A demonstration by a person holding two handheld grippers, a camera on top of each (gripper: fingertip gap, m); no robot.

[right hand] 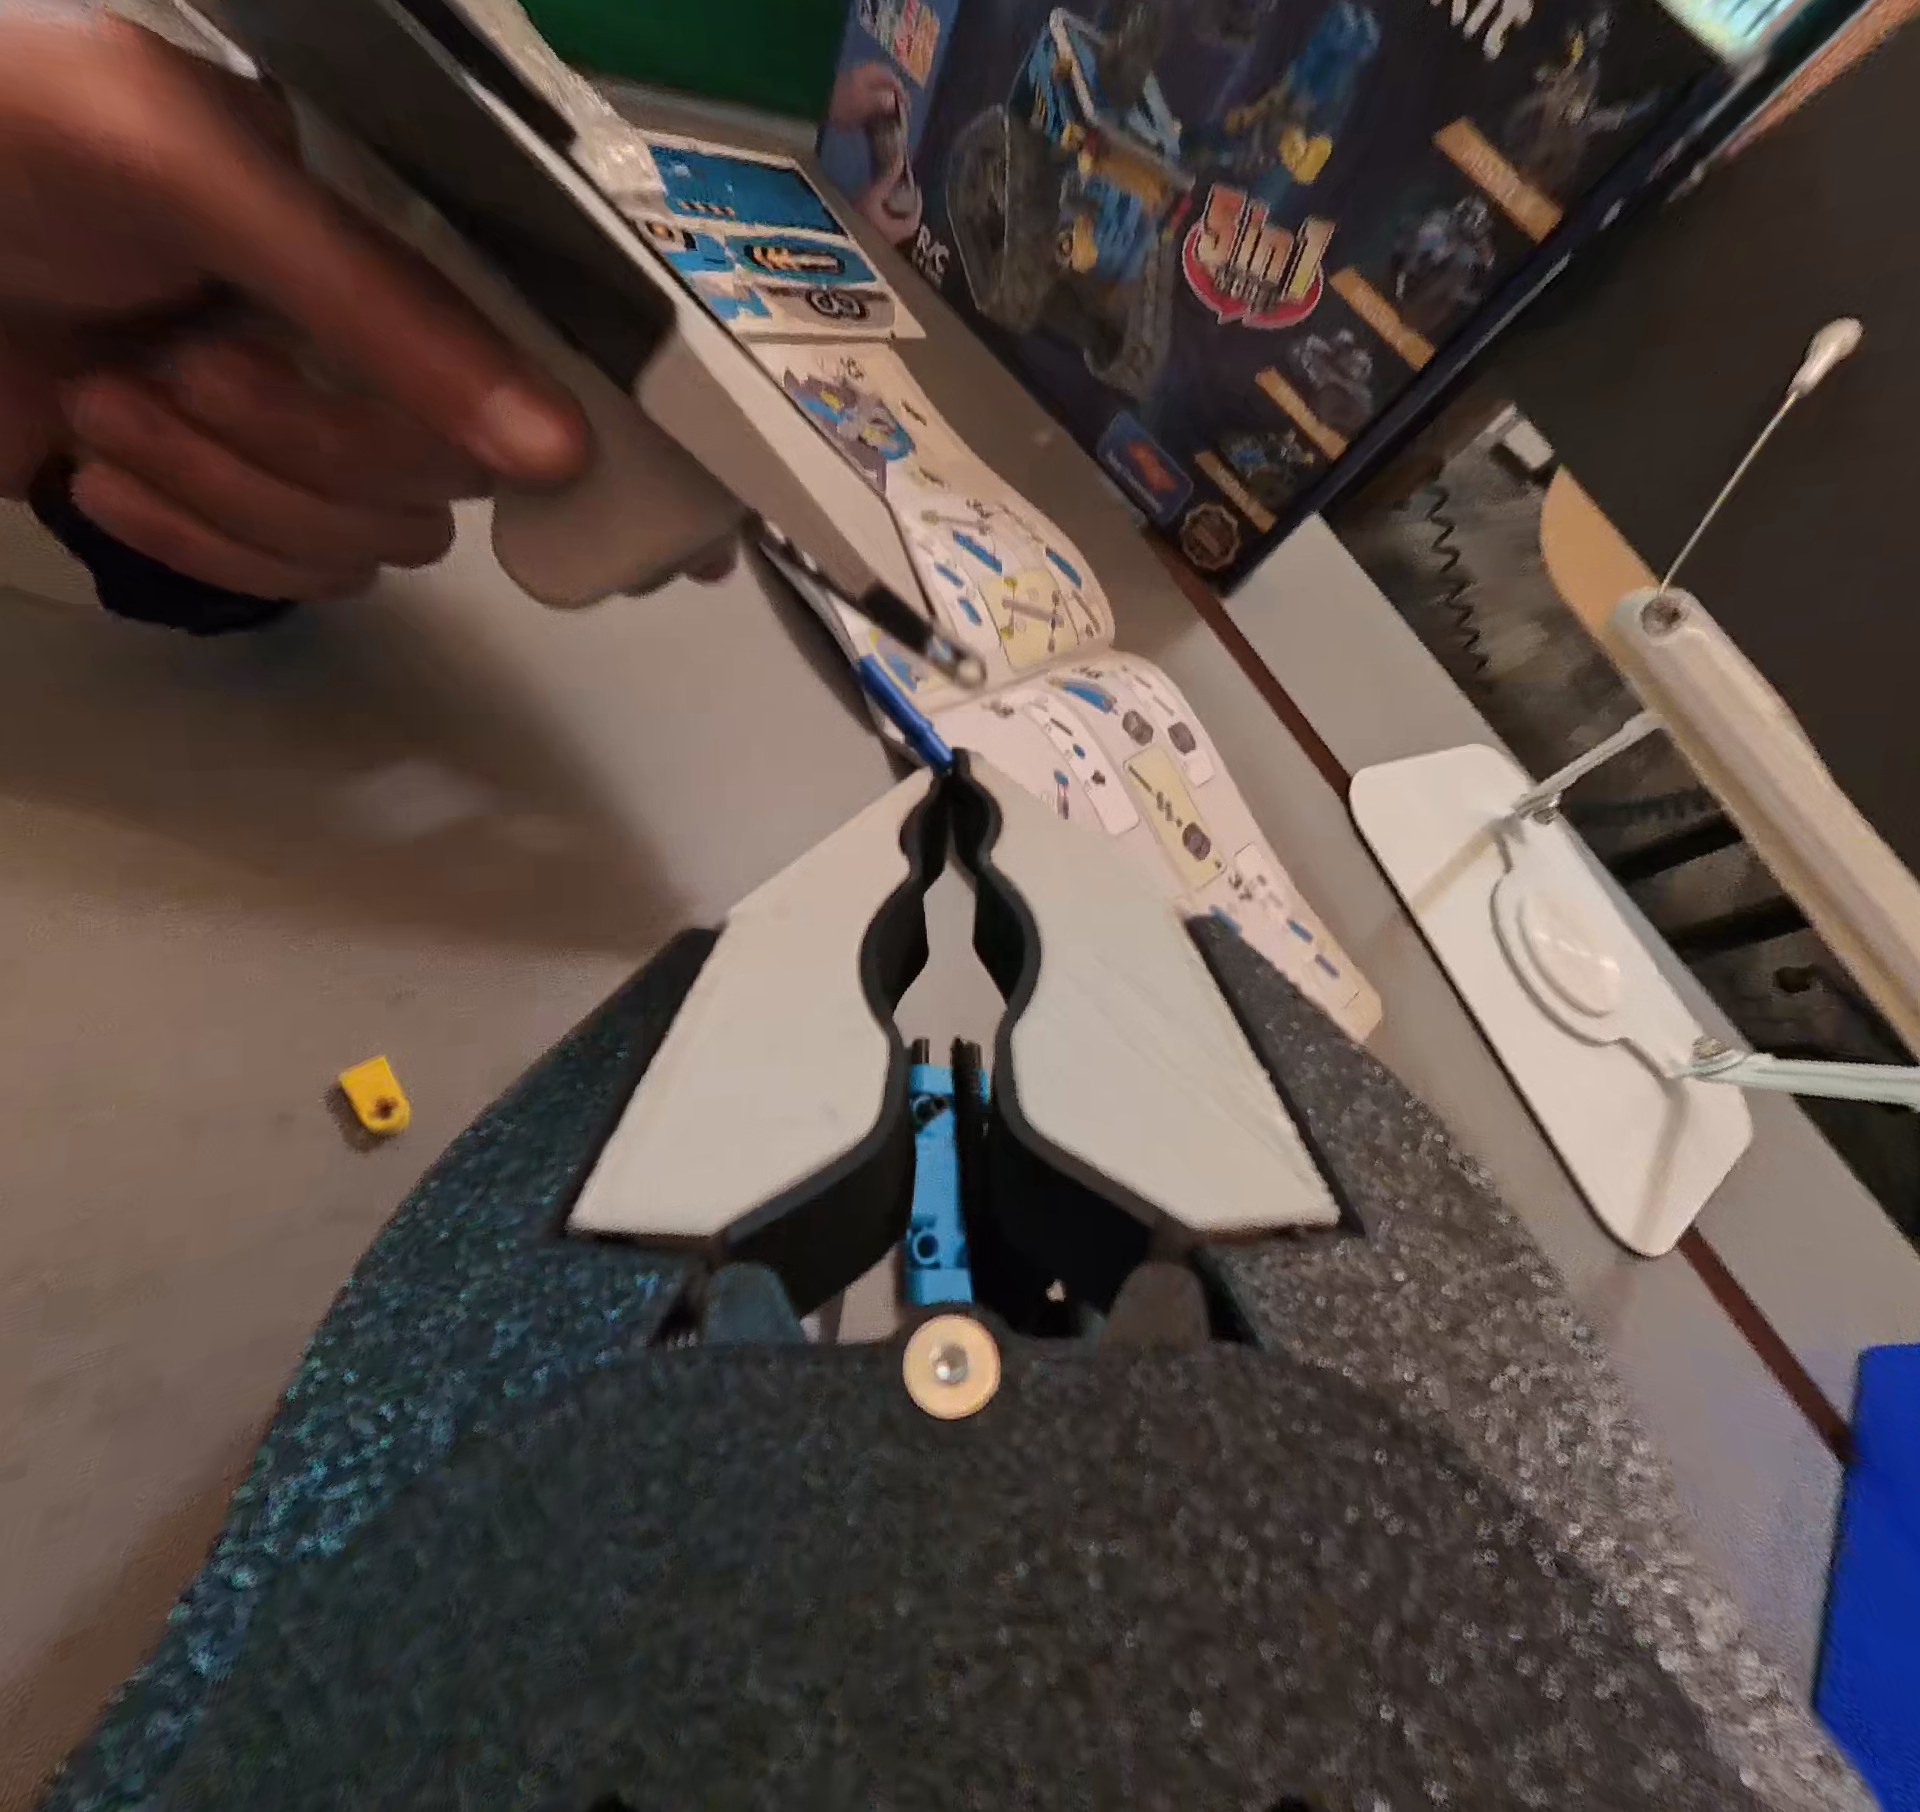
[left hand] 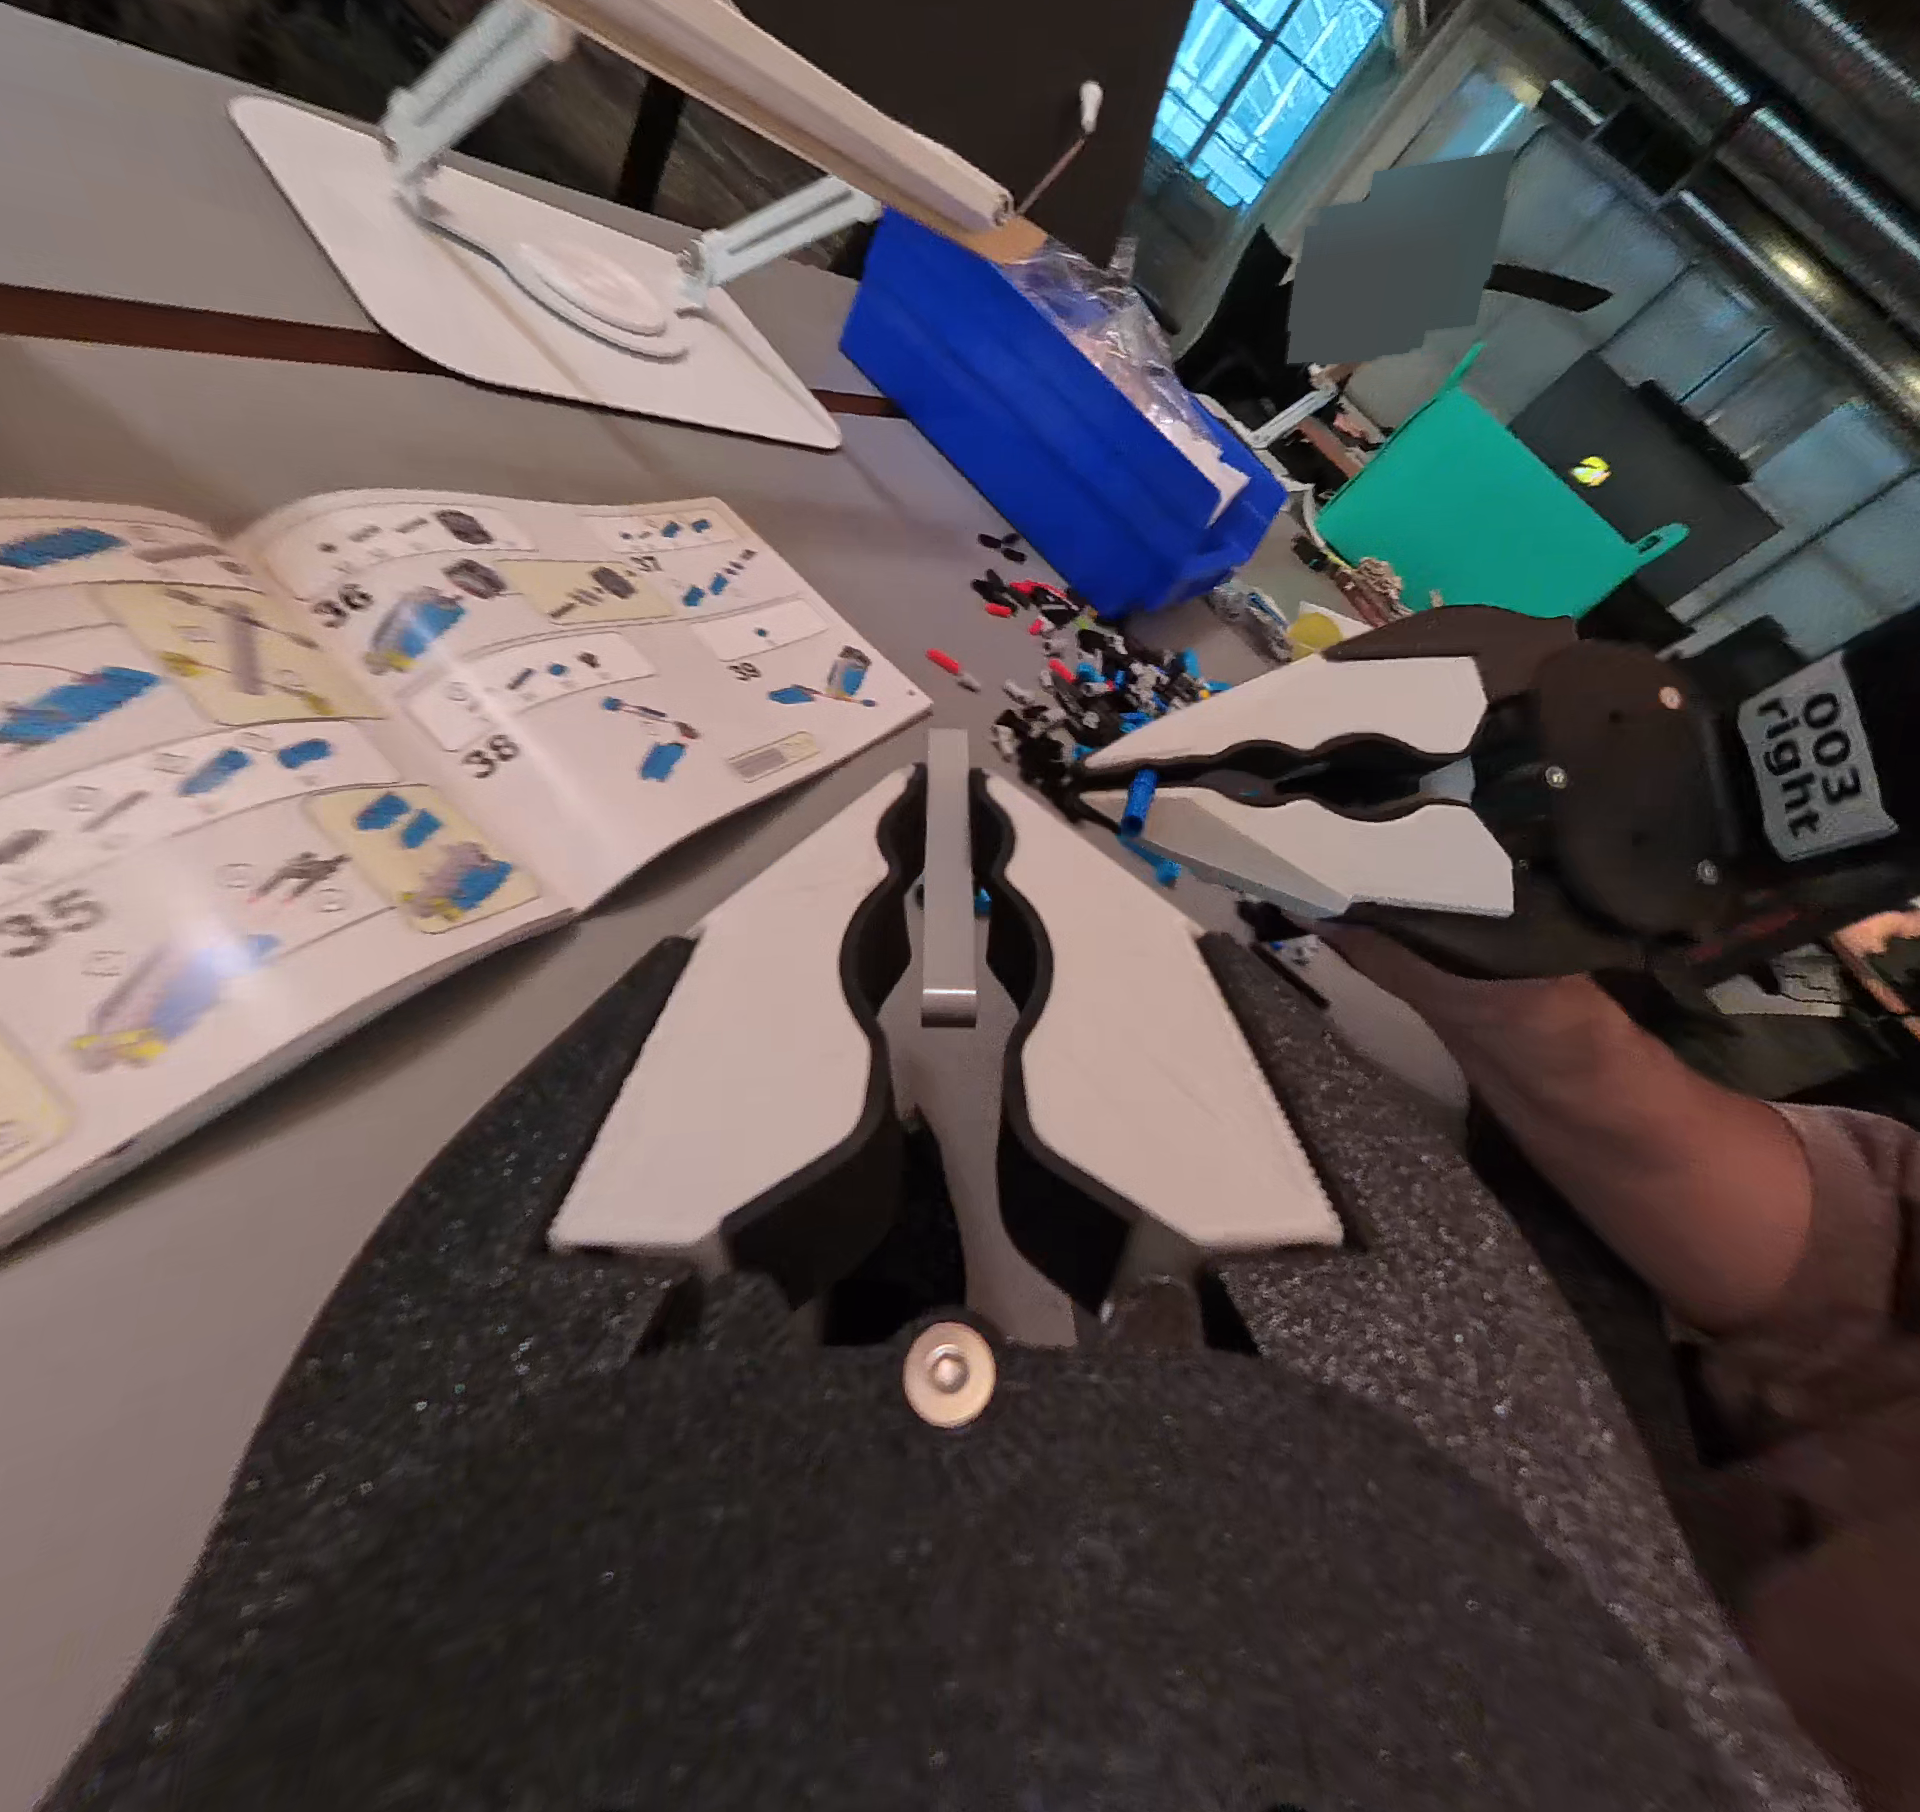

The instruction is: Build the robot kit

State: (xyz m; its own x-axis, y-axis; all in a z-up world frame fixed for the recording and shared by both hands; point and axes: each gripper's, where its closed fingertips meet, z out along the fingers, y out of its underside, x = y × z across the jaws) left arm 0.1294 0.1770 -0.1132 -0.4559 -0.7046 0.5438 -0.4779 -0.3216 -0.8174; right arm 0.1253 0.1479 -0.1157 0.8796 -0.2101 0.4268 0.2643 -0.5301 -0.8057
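My left gripper [left hand: 948, 775] is shut on a flat grey beam [left hand: 948, 889] that stands lengthwise between its fingers, above the grey table. My right gripper [right hand: 948, 780] is shut at its tips on a thin blue rod [right hand: 906, 715] that sticks out forward. A light-blue beam [right hand: 935, 1191] sits farther back between its fingers. In the left wrist view the right gripper [left hand: 1091, 788] hovers over a pile of small bricks [left hand: 1091, 692], with the blue rod [left hand: 1141, 801] in its tips. In the right wrist view the left gripper [right hand: 894, 588], held by a hand, points at the blue rod.
An open instruction booklet [left hand: 416, 702] lies on the table [right hand: 260, 879]. A blue bin [left hand: 1039, 412], a white stand base [left hand: 520, 287] and a kit box [right hand: 1247, 204] stand behind. A yellow piece [right hand: 372, 1095] lies alone at the left. Less than 4 cm separates the two grippers' tips.
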